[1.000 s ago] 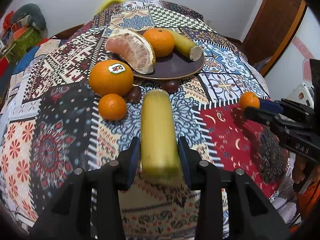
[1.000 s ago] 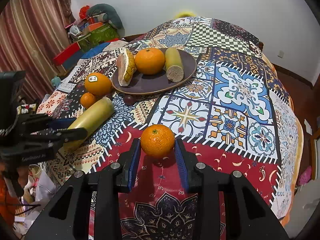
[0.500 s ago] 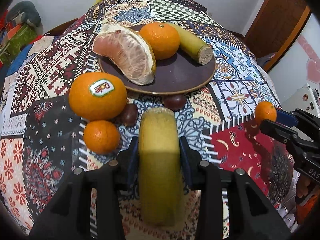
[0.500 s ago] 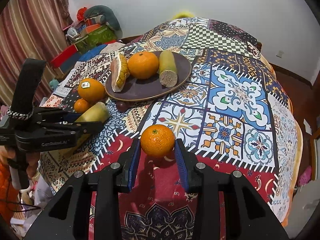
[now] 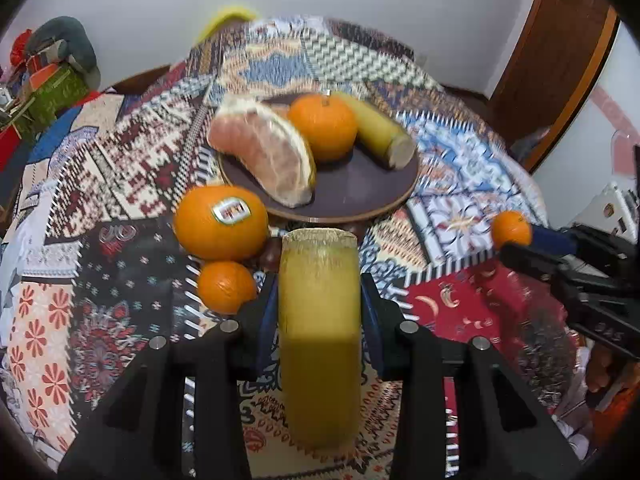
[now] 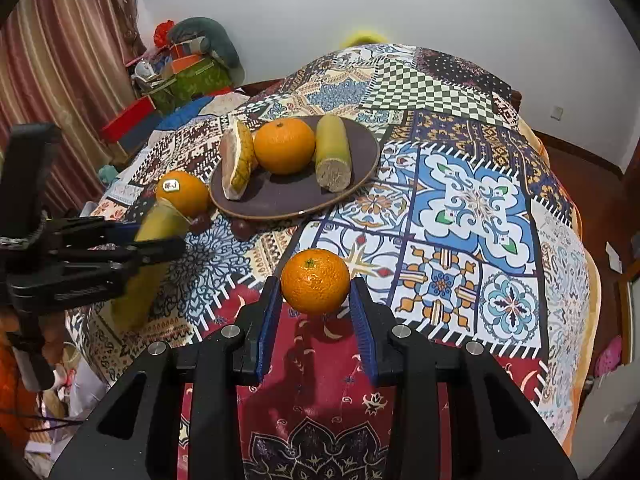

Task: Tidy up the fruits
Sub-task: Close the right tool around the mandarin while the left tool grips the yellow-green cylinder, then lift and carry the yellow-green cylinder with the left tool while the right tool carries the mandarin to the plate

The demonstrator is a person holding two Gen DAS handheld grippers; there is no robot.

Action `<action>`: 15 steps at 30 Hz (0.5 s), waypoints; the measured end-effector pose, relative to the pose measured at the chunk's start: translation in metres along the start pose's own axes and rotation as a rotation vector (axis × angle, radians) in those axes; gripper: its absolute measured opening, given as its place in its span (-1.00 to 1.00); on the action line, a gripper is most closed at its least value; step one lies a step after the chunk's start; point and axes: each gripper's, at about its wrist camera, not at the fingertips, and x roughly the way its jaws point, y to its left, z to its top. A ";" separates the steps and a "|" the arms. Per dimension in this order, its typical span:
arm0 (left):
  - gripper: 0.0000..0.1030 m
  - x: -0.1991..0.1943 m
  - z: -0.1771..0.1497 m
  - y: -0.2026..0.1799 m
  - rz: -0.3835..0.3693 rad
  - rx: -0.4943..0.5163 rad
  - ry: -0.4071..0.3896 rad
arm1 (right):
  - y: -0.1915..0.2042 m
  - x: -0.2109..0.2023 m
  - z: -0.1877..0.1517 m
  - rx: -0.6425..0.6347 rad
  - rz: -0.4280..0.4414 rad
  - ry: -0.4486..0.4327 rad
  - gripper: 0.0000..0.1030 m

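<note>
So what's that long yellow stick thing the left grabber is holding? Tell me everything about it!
The yellow stick looks like a cut piece of sugarcane: a thick, smooth, yellow-green cylinder with a rough, fibrous, pale cut end facing the plate. The left gripper clamps it between its blue-padded fingers, gripping near the middle, so it points forward along them. In the right wrist view it slants, far end higher, seemingly above the cloth. A similar piece lies on the plate.

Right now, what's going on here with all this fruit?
Each hand-held gripper has a fruit between its fingers. The left hand-held gripper grips a yellow-green sugarcane piece; the right hand-held gripper brackets a small orange. The dark plate ahead already carries a pomelo wedge, another orange and a cane piece.
</note>
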 end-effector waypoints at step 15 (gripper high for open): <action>-0.26 -0.033 0.029 -0.009 -0.047 -0.012 -0.128 | 0.001 -0.004 0.023 -0.028 -0.006 -0.045 -0.38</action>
